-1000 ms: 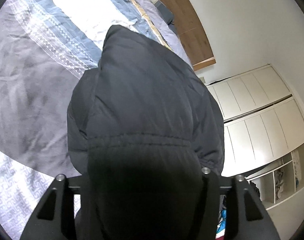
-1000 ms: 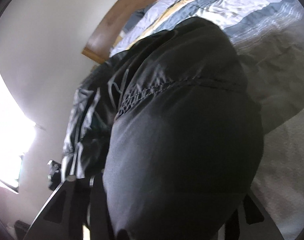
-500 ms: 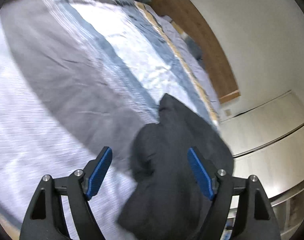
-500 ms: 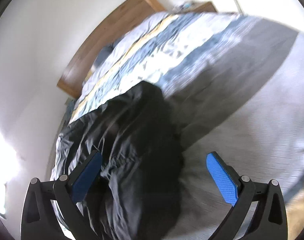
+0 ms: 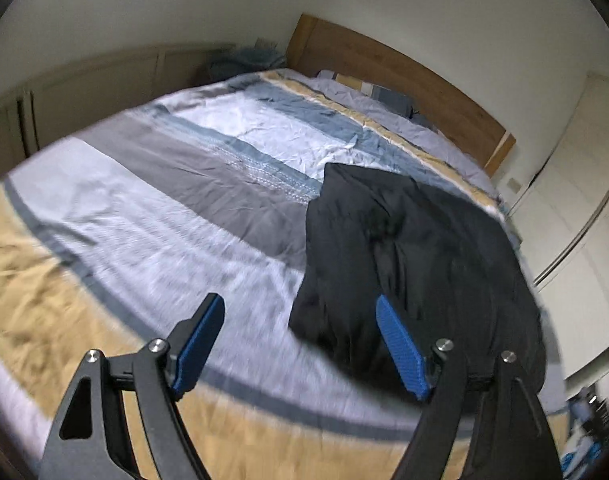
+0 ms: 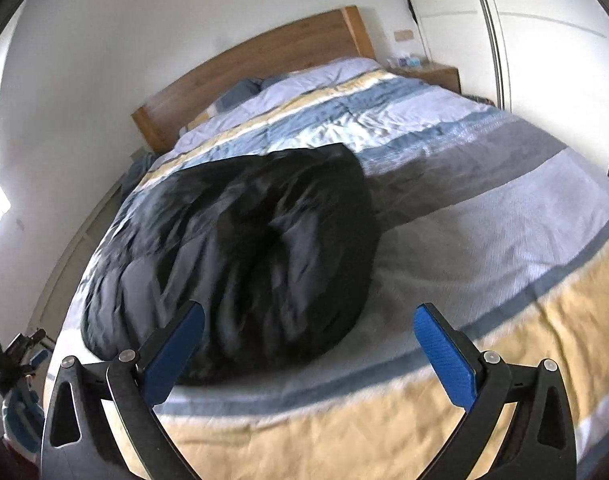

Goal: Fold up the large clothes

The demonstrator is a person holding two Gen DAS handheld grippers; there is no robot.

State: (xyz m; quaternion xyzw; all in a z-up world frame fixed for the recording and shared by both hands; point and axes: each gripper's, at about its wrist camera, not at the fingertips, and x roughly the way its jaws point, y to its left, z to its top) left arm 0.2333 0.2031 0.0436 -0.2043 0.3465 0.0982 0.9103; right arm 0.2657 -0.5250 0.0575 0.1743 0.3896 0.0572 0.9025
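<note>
Jacket (image 5: 416,264) lies on your bed (image 5: 152,216); your left tool (image 5: 300,344) and right tool (image 6: 308,344), having just spread wide, grip nothing.

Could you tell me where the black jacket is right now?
The black jacket lies on the striped bed cover, toward its left side in the right wrist view, below the headboard.

No readable text, label, brand, number or sign shows in either wrist view.
</note>
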